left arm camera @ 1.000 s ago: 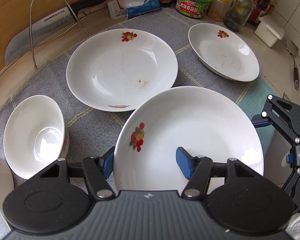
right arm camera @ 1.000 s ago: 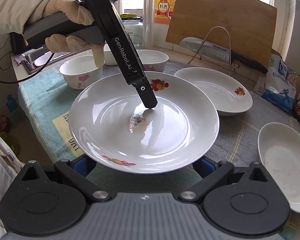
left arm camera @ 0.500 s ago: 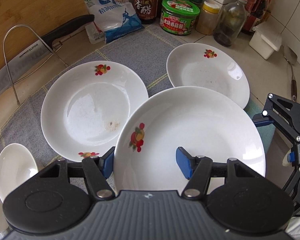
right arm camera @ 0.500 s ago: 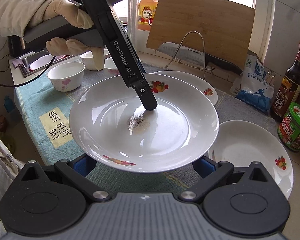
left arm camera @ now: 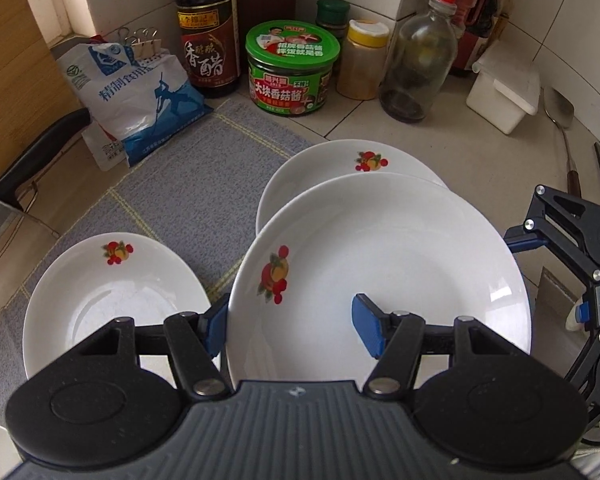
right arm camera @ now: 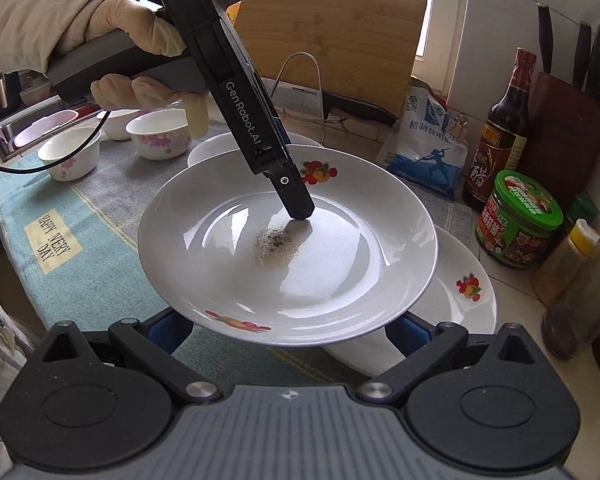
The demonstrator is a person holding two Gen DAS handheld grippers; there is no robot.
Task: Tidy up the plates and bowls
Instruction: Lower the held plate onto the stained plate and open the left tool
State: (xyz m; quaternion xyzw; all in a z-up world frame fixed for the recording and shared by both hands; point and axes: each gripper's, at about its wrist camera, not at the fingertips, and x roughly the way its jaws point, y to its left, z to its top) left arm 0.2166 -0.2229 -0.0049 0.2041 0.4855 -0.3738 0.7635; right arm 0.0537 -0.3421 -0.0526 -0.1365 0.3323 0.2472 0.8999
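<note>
Two hand-held tools meet at one white ceramic plate with red fruit decals [left arm camera: 380,264], raised above the counter. Seen from the left wrist camera, the left tool [left arm camera: 290,326] is clamped on the plate's near rim: one blue-padded finger sits outside the rim at the left, the other rests inside the dish. Seen from the right wrist camera, the right tool [right arm camera: 286,332] sits at the opposite edge, with the rim between its blue pads, which stand wide apart; whether they press the plate cannot be told. A small patch of dark crumbs lies in the plate's centre.

Directly beneath and slightly beyond the held plate, a second white fruit-patterned plate [left arm camera: 332,172] rests partly on a grey checked cloth [left arm camera: 188,184] and partly on the tiled counter [left arm camera: 484,168]. A third matching plate [left arm camera: 112,288] lies on the cloth to the left, apart from the held one. Three small white bowls with pink flowers [right arm camera: 158,134] stand together farther along, near a blue towel [right arm camera: 100,256].

At the counter's back stand a dark vinegar bottle [left arm camera: 206,36], a green-lidded jar [left arm camera: 292,72], a blue and white salt bag [left arm camera: 140,96], a clear glass bottle with a red cap [left arm camera: 420,60] and a white plastic box [left arm camera: 504,92]
</note>
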